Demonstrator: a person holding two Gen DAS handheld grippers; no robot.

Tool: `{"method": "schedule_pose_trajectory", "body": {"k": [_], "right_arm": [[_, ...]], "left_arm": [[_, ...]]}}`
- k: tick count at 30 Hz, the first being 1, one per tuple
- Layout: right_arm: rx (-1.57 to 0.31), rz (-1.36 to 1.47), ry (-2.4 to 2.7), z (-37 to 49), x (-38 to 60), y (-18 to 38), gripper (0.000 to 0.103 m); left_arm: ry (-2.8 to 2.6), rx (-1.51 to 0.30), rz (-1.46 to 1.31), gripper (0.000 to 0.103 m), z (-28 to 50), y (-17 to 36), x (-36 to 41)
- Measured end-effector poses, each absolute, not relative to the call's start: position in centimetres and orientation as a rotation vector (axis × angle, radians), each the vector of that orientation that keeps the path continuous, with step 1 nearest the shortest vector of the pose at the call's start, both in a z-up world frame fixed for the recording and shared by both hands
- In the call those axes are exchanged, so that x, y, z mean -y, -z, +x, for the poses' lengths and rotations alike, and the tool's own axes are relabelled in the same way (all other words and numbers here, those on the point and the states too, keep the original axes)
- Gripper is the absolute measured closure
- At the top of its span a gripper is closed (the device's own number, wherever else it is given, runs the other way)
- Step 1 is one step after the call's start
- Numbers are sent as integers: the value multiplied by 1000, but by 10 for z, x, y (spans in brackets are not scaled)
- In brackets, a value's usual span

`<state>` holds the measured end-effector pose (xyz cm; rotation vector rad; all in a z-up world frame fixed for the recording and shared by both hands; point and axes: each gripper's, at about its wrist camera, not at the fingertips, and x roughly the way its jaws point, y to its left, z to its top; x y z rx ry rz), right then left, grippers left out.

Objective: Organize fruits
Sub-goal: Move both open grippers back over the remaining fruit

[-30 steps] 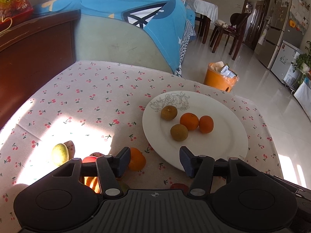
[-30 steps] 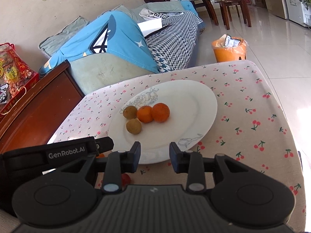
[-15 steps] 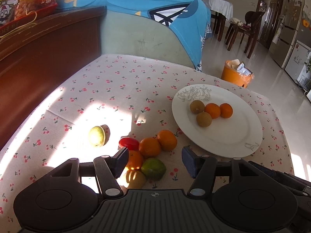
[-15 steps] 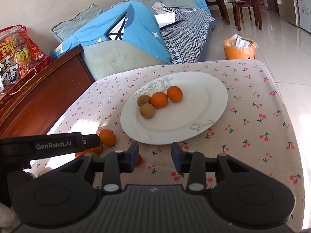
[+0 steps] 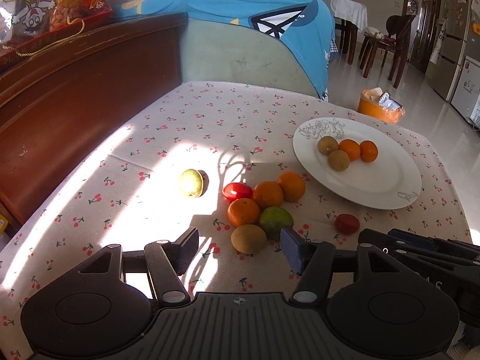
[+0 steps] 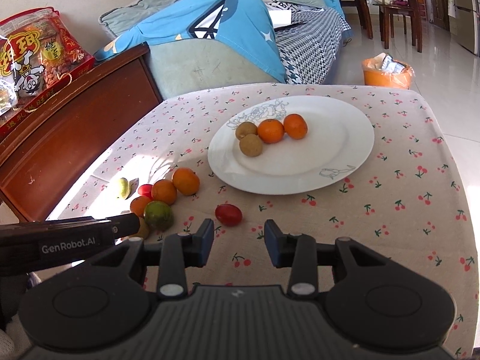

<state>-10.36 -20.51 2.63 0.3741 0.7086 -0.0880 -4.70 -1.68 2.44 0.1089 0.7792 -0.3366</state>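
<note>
— Cherry-print cloth covers the counter (image 5: 186, 114); what lies at its left?
— Farthest left, in the sunlit patch, a pale green fruit (image 5: 190, 183) sits alone. Just right of it is a red tomato (image 5: 237, 191), touching the cluster.
— And the cluster?
— Three oranges (image 5: 268, 194), a green citrus (image 5: 276, 219) and a brown fruit (image 5: 248, 238), all bunched together and touching. The brown one is nearest the left tool (image 5: 240, 247).
— Is that tool gripping anything?
— No. Its jaws have just been opening and now stand apart, with the brown fruit just ahead of the gap, untouched by either pad.
— Further right?
— A second red tomato (image 6: 228, 214) lies on its own on the cloth, between the cluster and the white plate (image 6: 339, 162), near the plate's front rim. The right tool (image 6: 239, 241) hangs just behind it, jaws parted a little, nothing between them.
— What's on the plate?
— Two brown fruits (image 6: 250, 145) and two small oranges (image 6: 271, 131), grouped toward its far-left side beside a drawn flower. The rest of the plate is bare.
— Beyond the counter?
— A dark wooden cabinet (image 5: 75, 96) on the left, a sofa (image 5: 240, 57) draped in blue fabric, and an orange bin (image 6: 387, 73) on the floor at right.
</note>
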Motion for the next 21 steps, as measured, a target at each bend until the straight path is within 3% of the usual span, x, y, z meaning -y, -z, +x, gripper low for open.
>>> {"method": "schedule_pose_trajectory", "body": {"k": [21], "right_arm": [[-699, 340, 64, -88, 196, -21, 65]], "left_arm": [[353, -685, 183, 45, -51, 0, 20]]}}
